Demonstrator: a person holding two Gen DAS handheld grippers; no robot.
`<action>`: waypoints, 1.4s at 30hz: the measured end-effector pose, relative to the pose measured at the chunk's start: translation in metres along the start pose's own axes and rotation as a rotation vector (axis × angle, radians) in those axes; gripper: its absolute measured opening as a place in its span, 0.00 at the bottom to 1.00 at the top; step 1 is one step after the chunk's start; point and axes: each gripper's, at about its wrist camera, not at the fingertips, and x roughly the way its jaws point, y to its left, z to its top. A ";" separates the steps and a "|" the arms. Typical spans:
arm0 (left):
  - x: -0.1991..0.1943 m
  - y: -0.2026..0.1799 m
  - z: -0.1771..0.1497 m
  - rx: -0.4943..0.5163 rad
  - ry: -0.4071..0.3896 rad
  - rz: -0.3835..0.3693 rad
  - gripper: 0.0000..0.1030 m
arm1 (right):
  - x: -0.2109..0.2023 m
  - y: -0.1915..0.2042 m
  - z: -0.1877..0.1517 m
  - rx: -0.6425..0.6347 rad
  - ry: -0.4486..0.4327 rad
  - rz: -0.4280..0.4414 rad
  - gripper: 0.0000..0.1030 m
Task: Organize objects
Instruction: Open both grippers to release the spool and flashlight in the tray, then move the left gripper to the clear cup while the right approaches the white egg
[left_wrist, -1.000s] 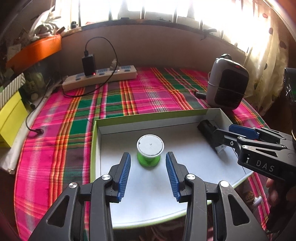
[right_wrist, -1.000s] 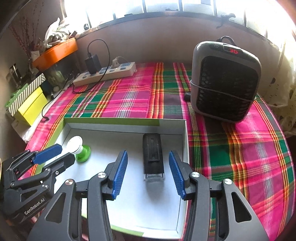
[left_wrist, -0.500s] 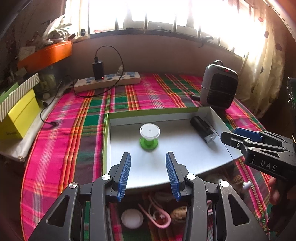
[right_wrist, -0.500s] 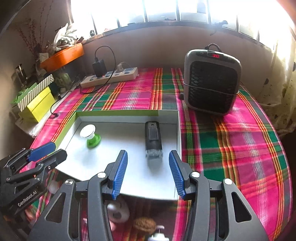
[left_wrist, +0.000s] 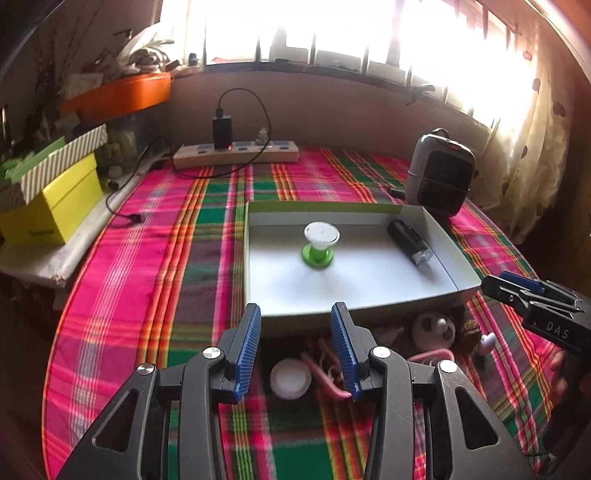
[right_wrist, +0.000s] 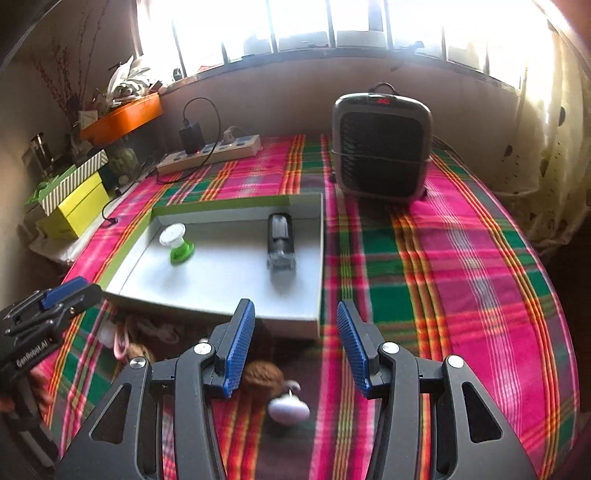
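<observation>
A shallow white box with green sides (left_wrist: 255, 295) (right_wrist: 317, 258) lies on the plaid cloth. Inside stand a green-based spool with a white top (left_wrist: 319, 245) (right_wrist: 177, 243) and a black cylinder-shaped device (left_wrist: 410, 242) (right_wrist: 280, 243). In front of the box lie small items: a white round disc (left_wrist: 290, 378), pink looped bands (left_wrist: 325, 373), a white ball-like toy (left_wrist: 432, 330), a brown fuzzy ball (right_wrist: 260, 376) and a pale round piece (right_wrist: 288, 410). My left gripper (left_wrist: 295, 350) (right_wrist: 74, 291) hangs open over the disc and bands. Over the brown ball my right gripper (right_wrist: 295, 350) (left_wrist: 498, 284) is open and empty.
A grey and black heater (left_wrist: 439, 173) (right_wrist: 380, 147) stands at the back right. A power strip with a black charger (left_wrist: 236, 153) (right_wrist: 208, 151) lies along the back wall. Yellow and striped boxes (left_wrist: 51, 199) sit at the left edge, and a curtain (left_wrist: 532, 147) hangs at the right.
Both grippers have drawn back from over the box toward the near side. The small items in front of the box have come into view below them. Jaws stayed as wide.
</observation>
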 end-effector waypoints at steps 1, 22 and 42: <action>-0.002 0.002 -0.003 -0.004 -0.002 -0.003 0.37 | -0.001 -0.001 -0.003 0.006 0.001 0.002 0.47; -0.009 0.019 -0.045 -0.062 0.062 -0.064 0.41 | -0.015 -0.014 -0.049 0.033 0.032 -0.017 0.52; 0.017 0.013 -0.040 -0.031 0.114 -0.013 0.41 | 0.005 -0.001 -0.056 -0.037 0.096 -0.015 0.53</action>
